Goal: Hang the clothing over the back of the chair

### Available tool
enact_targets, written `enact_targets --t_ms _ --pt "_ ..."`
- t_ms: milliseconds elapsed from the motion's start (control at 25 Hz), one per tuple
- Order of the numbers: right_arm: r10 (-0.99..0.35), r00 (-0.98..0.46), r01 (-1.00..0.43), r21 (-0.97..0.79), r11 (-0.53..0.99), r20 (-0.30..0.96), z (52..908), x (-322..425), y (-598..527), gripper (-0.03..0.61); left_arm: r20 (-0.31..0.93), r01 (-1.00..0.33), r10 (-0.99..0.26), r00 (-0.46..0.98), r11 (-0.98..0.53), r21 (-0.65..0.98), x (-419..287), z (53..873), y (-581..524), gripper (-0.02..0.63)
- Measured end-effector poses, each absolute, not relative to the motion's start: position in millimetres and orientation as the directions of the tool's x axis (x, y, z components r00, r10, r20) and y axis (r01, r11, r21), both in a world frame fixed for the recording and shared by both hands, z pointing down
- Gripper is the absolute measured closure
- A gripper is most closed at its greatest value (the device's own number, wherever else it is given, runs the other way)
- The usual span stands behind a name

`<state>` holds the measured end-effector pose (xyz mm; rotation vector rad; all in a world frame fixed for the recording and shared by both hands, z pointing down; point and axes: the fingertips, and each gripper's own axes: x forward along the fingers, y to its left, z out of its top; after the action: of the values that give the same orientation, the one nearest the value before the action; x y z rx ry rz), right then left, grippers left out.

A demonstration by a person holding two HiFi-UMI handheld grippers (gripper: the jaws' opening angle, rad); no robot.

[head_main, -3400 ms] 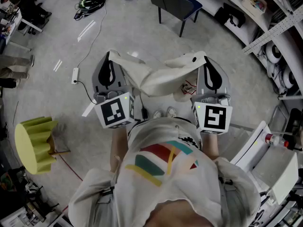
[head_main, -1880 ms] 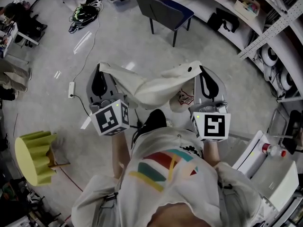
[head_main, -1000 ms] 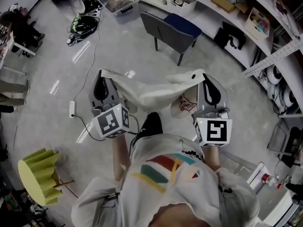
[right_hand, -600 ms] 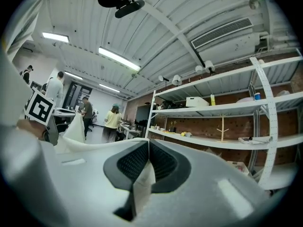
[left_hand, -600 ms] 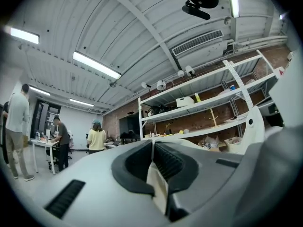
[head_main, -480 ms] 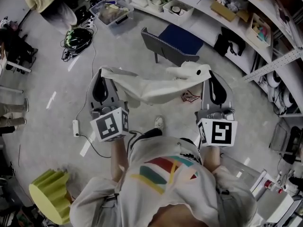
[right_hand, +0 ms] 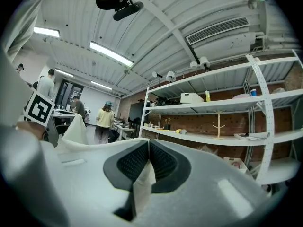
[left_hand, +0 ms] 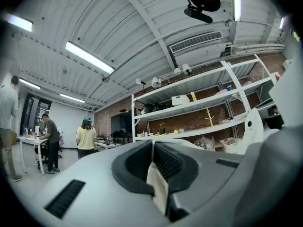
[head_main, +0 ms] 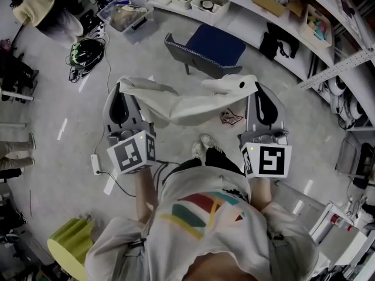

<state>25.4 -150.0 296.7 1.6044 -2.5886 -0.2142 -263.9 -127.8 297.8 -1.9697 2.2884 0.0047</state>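
Left tongs [head_main: 121, 86] and right tongs [head_main: 256, 86] each pinch the cream garment [head_main: 181, 103], stretched over the floor [head_main: 70, 104] just short of the blue-seated chair [head_main: 211, 45]. Beyond, a clear bin [head_main: 142, 29] holds clutter.

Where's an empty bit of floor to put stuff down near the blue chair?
Bare grey floor lies left of the cream cloth, between the black cable tangle and the white power strip. More lies between that tangle and the blue-seated chair. It is crowded along the white shelves and round the clear plastic bin.
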Motion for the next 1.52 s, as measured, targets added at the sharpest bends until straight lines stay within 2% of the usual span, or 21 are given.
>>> enact_targets --t_ms 440,1000,1200,1520 --pt "-0.884 -0.467 -0.872 0.169 0.459 -0.006 289.7 36.8 -164.6 0.568 -0.138 -0.983 -0.976 -0.168 0.175 -0.044 -253.7 284.3 -148.6 0.600" --pt "-0.910 -0.413 -0.893 0.210 0.398 -0.031 283.0 54.3 -181.3 0.568 -0.171 -0.978 -0.971 -0.169 0.187 -0.092 -264.7 279.1 -183.8 0.600" --pt "-0.919 -0.381 -0.896 0.284 0.340 -0.103 251.2 67.0 -207.2 0.568 -0.217 -0.975 -0.967 -0.131 0.166 -0.150 -263.3 246.8 -221.1 0.600" --pt "-0.897 -0.323 -0.914 0.344 0.214 -0.302 158.0 80.7 -247.5 0.568 -0.325 -0.962 -0.945 -0.023 0.110 -0.249 -260.8 154.4 -291.2 0.600"
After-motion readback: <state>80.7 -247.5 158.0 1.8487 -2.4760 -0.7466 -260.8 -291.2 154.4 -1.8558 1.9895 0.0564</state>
